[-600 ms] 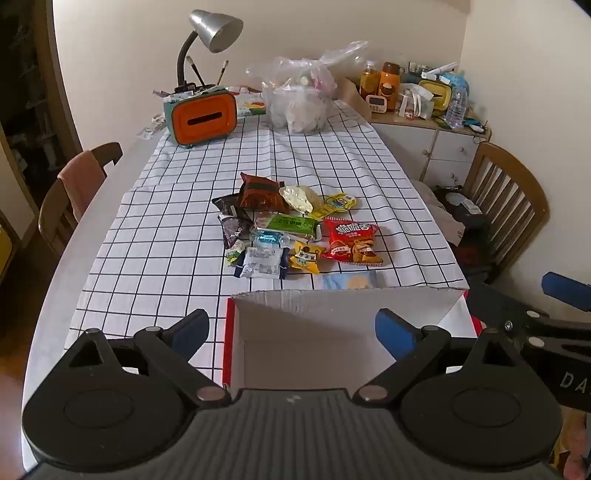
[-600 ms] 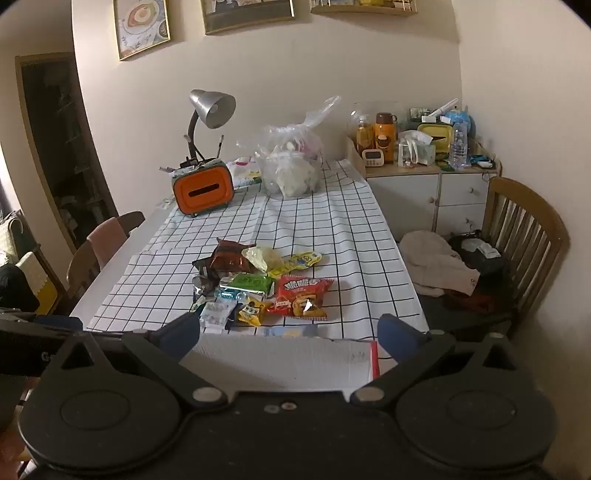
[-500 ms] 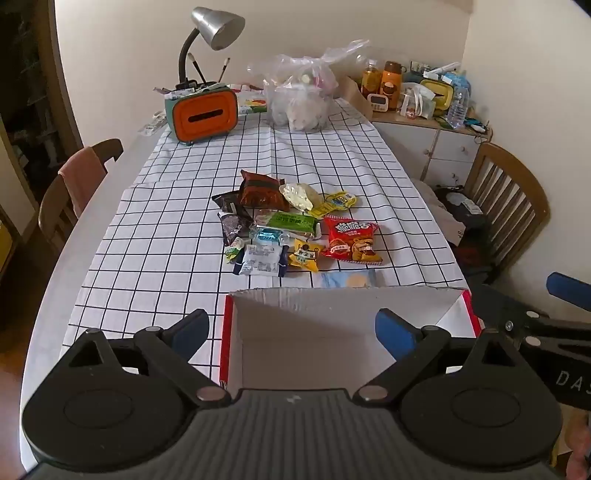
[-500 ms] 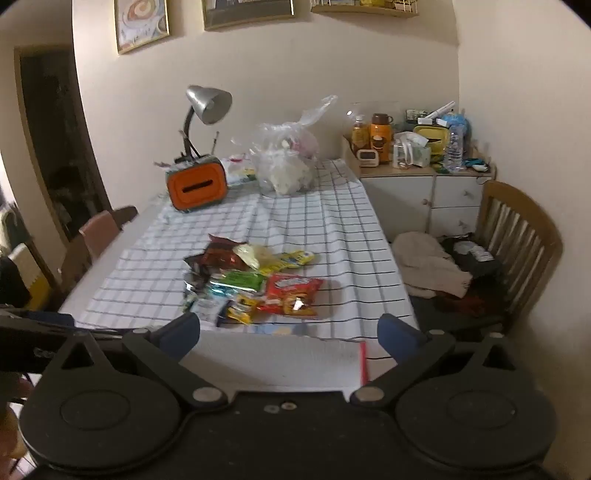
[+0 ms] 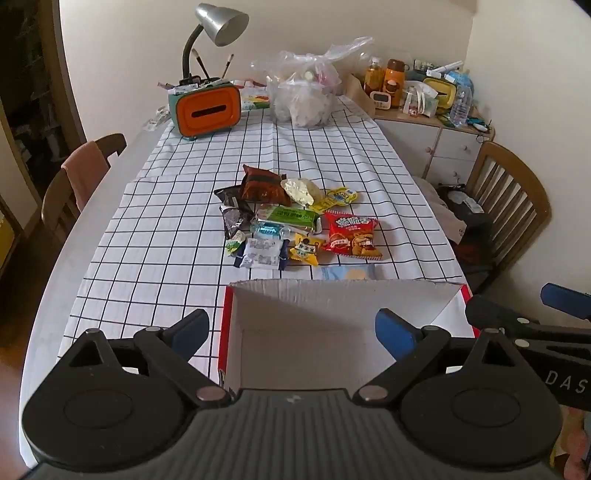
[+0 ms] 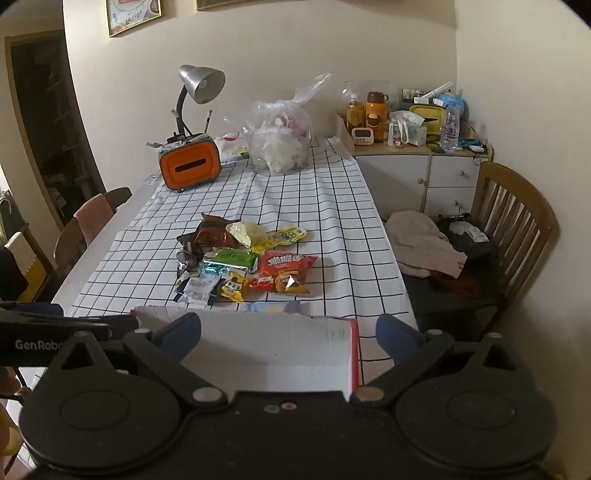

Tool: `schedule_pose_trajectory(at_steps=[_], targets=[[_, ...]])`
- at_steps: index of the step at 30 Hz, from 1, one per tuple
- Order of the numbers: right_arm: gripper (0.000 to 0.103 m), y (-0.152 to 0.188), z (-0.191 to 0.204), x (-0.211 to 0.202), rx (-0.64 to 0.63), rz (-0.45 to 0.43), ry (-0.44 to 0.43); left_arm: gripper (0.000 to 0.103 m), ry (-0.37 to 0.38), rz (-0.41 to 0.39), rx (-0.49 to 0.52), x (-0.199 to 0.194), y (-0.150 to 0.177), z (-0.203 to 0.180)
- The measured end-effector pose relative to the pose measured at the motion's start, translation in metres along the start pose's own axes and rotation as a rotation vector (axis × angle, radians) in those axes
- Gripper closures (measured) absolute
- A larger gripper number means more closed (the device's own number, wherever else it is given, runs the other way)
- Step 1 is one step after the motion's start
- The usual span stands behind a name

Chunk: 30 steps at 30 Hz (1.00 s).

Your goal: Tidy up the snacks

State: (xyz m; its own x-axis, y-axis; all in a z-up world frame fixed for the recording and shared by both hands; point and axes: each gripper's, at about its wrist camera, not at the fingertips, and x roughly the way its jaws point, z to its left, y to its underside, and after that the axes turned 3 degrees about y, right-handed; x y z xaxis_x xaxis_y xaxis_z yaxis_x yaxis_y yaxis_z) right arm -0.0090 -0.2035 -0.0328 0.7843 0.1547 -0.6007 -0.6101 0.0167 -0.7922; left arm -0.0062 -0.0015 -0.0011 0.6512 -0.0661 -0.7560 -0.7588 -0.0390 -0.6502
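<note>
A pile of snack packets lies mid-table on the checked cloth: a red chip bag (image 5: pixel 352 237) (image 6: pixel 286 272), a green wafer pack (image 5: pixel 290 218) (image 6: pixel 231 259), a brown bag (image 5: pixel 262 186) (image 6: pixel 212 232), small yellow (image 5: pixel 306 248) and white (image 5: pixel 262 253) packets. A pale blue packet (image 5: pixel 349 272) lies just behind the box. An empty white cardboard box with red sides (image 5: pixel 332 295) (image 6: pixel 266 328) stands at the near edge. My left gripper (image 5: pixel 291 330) hangs open over the box, nothing between its fingers. My right gripper (image 6: pixel 288 332) is open too, above the box's right part.
At the far end stand an orange tissue box (image 5: pixel 207 109) with a desk lamp (image 5: pixel 218 22) and a clear plastic bag (image 5: pixel 304 99). A cluttered cabinet (image 5: pixel 424 122) and a wooden chair (image 5: pixel 509 199) with clothes are at the right. Another chair (image 5: pixel 81 177) is left.
Both views have shifted slightly; the snack pile and box have not moved. Both grippers stay open and empty.
</note>
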Motion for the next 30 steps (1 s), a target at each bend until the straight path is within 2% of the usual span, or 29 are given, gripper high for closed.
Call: schedule_pose_trajectory(at_steps=[30], targets=[[0.002, 0.006, 0.015, -0.017, -0.02, -0.031, -0.014, 0.006, 0.001, -0.015, -0.022, -0.02, 0.011, 0.013]])
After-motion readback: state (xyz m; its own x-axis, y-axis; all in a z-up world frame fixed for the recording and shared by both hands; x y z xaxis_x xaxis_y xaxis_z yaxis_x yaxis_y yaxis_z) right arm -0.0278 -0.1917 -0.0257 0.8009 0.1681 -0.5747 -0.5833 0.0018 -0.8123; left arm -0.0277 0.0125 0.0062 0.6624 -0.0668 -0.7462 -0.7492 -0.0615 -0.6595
